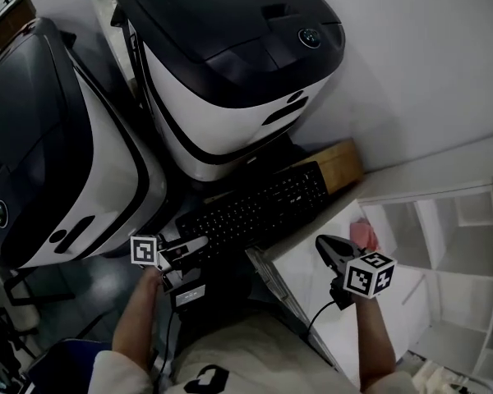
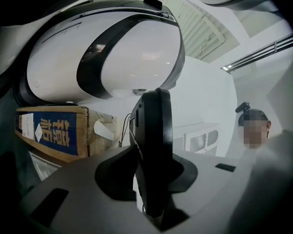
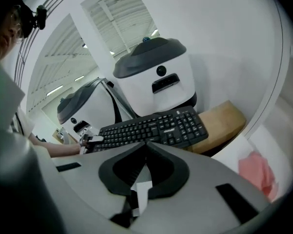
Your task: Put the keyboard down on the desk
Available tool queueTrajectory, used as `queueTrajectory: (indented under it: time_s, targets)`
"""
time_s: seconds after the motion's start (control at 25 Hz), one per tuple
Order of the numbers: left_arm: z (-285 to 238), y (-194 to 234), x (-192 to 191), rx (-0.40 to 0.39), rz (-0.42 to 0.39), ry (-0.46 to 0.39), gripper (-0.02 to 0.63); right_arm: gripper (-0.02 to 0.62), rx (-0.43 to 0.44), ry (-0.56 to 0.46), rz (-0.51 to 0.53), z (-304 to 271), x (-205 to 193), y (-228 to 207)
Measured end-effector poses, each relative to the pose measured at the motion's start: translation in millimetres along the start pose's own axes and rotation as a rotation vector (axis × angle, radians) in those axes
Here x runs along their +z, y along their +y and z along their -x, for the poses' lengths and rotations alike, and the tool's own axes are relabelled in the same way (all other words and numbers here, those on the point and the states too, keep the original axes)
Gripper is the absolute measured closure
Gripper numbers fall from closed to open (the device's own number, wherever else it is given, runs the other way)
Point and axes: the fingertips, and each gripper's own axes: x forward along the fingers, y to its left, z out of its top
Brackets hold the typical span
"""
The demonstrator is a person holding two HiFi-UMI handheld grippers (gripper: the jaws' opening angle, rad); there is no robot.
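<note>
Keyboard (image 1: 259, 206) clamped in left gripper (image 1: 191, 246)

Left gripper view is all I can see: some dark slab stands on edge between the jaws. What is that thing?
Observer: A black keyboard. The head view shows the left gripper clamped on its near end.
Visitor: Is the other gripper helping to carry it?
Observer: No. The right gripper is apart from it, over the white desk, jaws together on nothing.
Visitor: Is the keyboard on that desk yet?
Observer: Not yet. It is held off the desk, beside its edge, with its far end over a cardboard box.
</note>
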Motion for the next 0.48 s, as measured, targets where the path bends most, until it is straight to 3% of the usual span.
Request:
queueTrajectory:
  time_s: [0.12, 0.16, 0.2, 0.24, 0.48]
  targets:
    - [4, -16, 1, -0.028, -0.038, 0.028, 0.508, 0.570, -0.028, -0.011, 0.054, 3, 23, -42]
    - [7, -22, 1, -0.034, -0.057, 0.041, 0.508, 0.525, -0.008, 0.004, 0.051, 2, 29, -52]
    - [10, -26, 1, -0.043, -0.075, 0.054, 0.508, 0.372, 0.024, 0.027, 0.039, -1, 33, -60]
    - [12, -31, 2, -0.052, -0.095, 0.067, 0.508, 0.274, 0.055, 0.050, 0.026, -4, 37, -67]
    - [27, -47, 3, -0.110, -0.127, 0.110, 0.508, 0.220, 0.179, 0.082, -0.064, -16, 56, -98]
